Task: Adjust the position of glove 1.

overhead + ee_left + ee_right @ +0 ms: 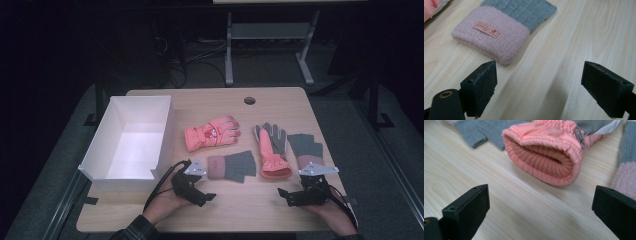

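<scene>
Left gripper view: the knit glove [499,32] lies flat on the table [579,50], pink cuff toward you with a small sewn tag, grey part beyond. Your left gripper [539,92] sits just short of the cuff, jaws spread wide, nothing between them. Right gripper view: the pink glove [544,157] lies with its ribbed cuff mouth open toward you, a metal clip on its side. Your right gripper [540,212] is near that cuff, jaws spread, bare wood between them. High view: both hands rest low at the table's near edge, left gripper [200,192] and right gripper [292,195] pointing inward toward each other. White box [112,125] stands at the left.
</scene>
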The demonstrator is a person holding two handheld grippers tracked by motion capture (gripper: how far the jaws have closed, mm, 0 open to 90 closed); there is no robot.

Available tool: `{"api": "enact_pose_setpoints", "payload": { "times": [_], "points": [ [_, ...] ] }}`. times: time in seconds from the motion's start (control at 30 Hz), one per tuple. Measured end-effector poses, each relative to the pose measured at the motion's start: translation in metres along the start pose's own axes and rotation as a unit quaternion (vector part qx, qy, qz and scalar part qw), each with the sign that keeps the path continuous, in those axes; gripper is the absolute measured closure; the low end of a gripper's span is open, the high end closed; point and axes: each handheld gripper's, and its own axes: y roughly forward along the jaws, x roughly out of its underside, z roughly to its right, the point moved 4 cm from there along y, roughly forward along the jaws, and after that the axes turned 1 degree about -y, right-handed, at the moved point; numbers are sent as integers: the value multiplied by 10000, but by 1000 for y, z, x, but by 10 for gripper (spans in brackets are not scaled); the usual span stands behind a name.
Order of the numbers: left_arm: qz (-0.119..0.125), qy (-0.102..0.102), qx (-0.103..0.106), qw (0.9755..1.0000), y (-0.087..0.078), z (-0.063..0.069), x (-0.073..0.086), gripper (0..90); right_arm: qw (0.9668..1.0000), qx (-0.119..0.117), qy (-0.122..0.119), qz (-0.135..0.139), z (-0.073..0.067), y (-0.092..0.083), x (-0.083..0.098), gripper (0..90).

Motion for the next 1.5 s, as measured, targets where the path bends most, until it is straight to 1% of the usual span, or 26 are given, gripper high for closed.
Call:
{"api": "enact_pose_setpoints", "payload": {
  "times": [0.07,0.1,0.13,0.23,0.27,0.37,0.43,0.47,0.5,0.63,0.67,0.77,0.87,0.9,0.93,0.97,1.0,1.03,1.07,1.1,1.17,1.2,1.23,1.33,1.4,1.5],
  "points": [
    [-69,92,-4,9999,0,0,0,130,10000,-17,-3,-11,-1,-2,-1,11],
    [-69,92,-4,9999,0,0,0,130,10000,-17,-3,-11,-1,-2,-1,11],
    [-26,33,6,10000,1,1,0,130,10000,-21,-4,4,-1,-3,-1,11],
    [-54,96,1,9999,0,2,0,131,10000,14,29,22,0,-4,-3,11],
    [6,36,26,10000,0,4,-1,131,10000,14,21,31,0,-5,-3,11],
    [15,55,74,10000,-1,5,-3,131,9999,-18,21,123,-2,-9,-6,11],
    [10,77,30,10000,-1,3,-6,132,9998,-57,28,165,-2,-11,-7,14],
    [62,8,25,10000,0,3,-7,137,9998,-69,21,191,-1,-11,-7,14],
    [49,54,-2,10000,-2,2,-8,138,9998,-38,54,182,0,-11,-6,14],
    [73,102,-22,9999,-5,3,-9,154,9998,-5,55,183,2,-11,-7,14],
    [85,81,-22,9999,-6,3,-9,154,9997,-2,58,257,3,-12,-9,14],
    [147,32,-24,9999,-7,3,-10,170,9995,-44,91,305,2,-15,-11,14],
    [157,44,-38,9999,-9,0,-15,232,9993,-66,85,358,1,-16,-12,15],
    [177,84,1,9998,-9,0,-18,256,9993,-78,77,360,0,-16,-12,14],
    [204,90,-5,9998,-9,-1,-21,328,9993,-106,88,338,0,-15,-12,14],
    [188,99,-15,9998,-8,-3,-23,336,9993,-131,85,331,0,-14,-13,15],
    [243,35,21,9997,-7,-3,-25,368,9993,-137,83,324,0,-14,-13,14],
    [182,103,21,9998,-7,-5,-27,405,9994,-135,76,314,0,-14,-13,15],
    [215,50,22,9998,-6,-5,-28,441,9993,-142,77,328,1,-14,-13,15],
    [209,60,13,9998,-5,-7,-31,477,9993,-149,86,338,1,-14,-14,15],
    [104,8,-38,9999,-2,-9,-33,582,9992,-139,78,354,2,-14,-15,15],
    [67,51,-43,10000,-2,-10,-34,636,9993,-143,79,350,2,-14,-15,15],
    [37,28,-44,10000,-1,-11,-36,705,9993,-141,74,348,2,-14,-14,15],
    [-22,53,-135,9999,0,-16,-42,845,9993,-155,60,324,1,-13,-13,15],
    [-34,28,-174,9998,2,-19,-45,887,9994,-168,61,283,1,-12,-13,14],
    [-112,49,-252,9996,6,-23,-50,897,9995,-198,35,264,0,-11,-12,15]
  ]
}}
